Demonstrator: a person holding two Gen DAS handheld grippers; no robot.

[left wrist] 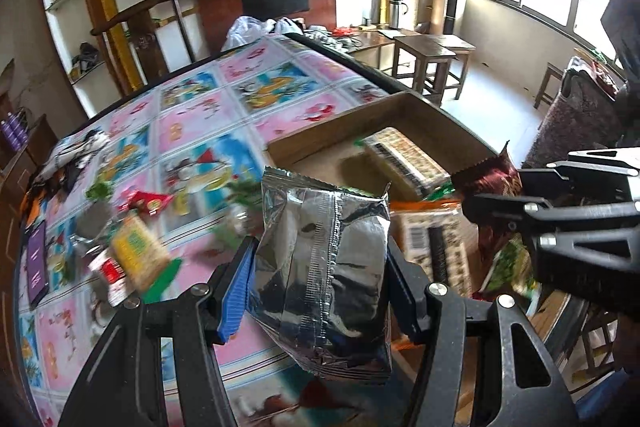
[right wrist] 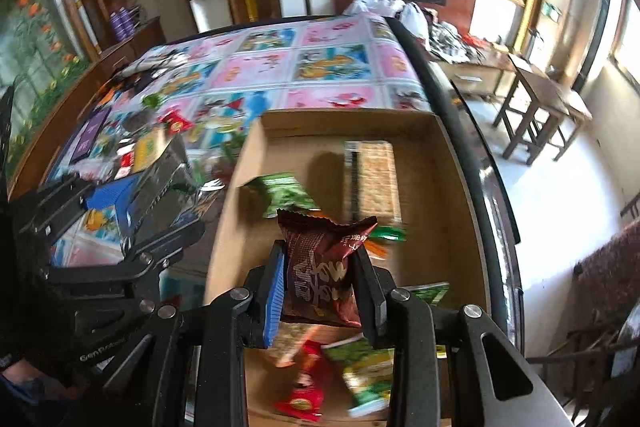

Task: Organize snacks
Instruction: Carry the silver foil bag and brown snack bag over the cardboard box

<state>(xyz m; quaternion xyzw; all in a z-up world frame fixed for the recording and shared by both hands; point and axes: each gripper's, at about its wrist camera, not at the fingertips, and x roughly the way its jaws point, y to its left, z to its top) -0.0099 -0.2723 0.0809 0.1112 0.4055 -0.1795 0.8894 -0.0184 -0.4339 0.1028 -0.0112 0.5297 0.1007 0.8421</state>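
Carrying two snack packs toward the box point(right wrist: 256, 163), one clamped in each gripper.

Left wrist view: left gripper point(left wrist: 320, 267) is pinching the silver pack point(left wrist: 328, 267), hanging over the table point(left wrist: 192, 131) just beside the box's near wall; loose snacks point(left wrist: 136, 255) are lying on the cloth well to the left. Right wrist view: right gripper point(right wrist: 320, 287) is squeezing the brown pack point(right wrist: 320, 275) directly above the box floor, over packs point(right wrist: 360, 367) already inside. Judgement: release brown into the bare patch; silver should be clearing the wall first, then dropping low and flat.
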